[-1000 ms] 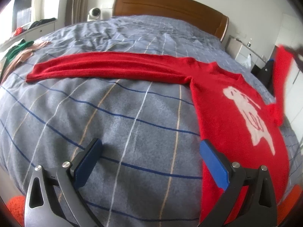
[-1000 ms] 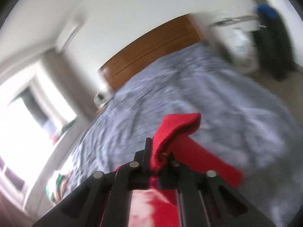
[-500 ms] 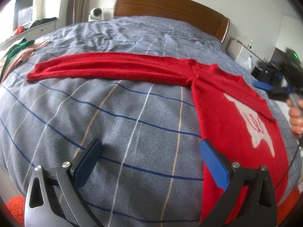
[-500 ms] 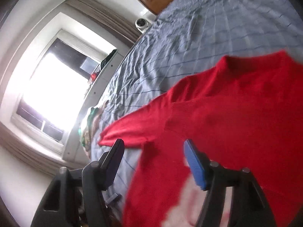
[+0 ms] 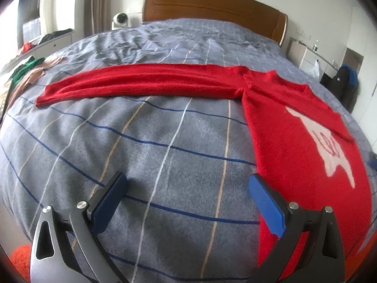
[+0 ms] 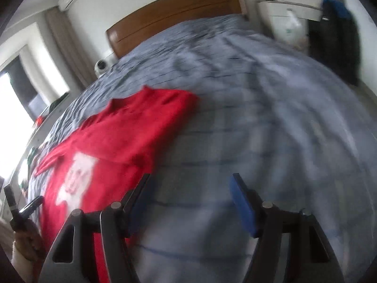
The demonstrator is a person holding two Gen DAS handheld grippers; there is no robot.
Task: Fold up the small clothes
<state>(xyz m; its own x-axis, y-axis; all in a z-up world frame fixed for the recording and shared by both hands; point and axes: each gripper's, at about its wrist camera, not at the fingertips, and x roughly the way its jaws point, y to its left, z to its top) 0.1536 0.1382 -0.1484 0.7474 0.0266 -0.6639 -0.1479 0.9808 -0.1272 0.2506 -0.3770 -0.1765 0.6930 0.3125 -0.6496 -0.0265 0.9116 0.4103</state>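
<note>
A red sweater (image 5: 289, 127) with a white animal print lies on the grey checked bedspread (image 5: 146, 146). Its left sleeve (image 5: 141, 82) stretches straight out to the left. Its right sleeve lies folded diagonally across the chest, over the print. My left gripper (image 5: 188, 193) is open and empty, hovering above the bedspread just left of the sweater's hem. In the right wrist view the sweater (image 6: 113, 141) lies to the left. My right gripper (image 6: 188, 202) is open and empty over bare bedspread beside the sweater's right edge. That view is blurred.
A wooden headboard (image 5: 212, 7) stands at the far end of the bed. A heap of green and beige clothes (image 5: 26, 75) lies at the bed's left edge. A white nightstand (image 5: 308, 54) and dark clothing (image 5: 346, 87) stand at the right.
My right gripper let go of the right sleeve, which now lies folded over the sweater's chest. It opened and swung away to the right of the sweater. My left gripper stayed still.
</note>
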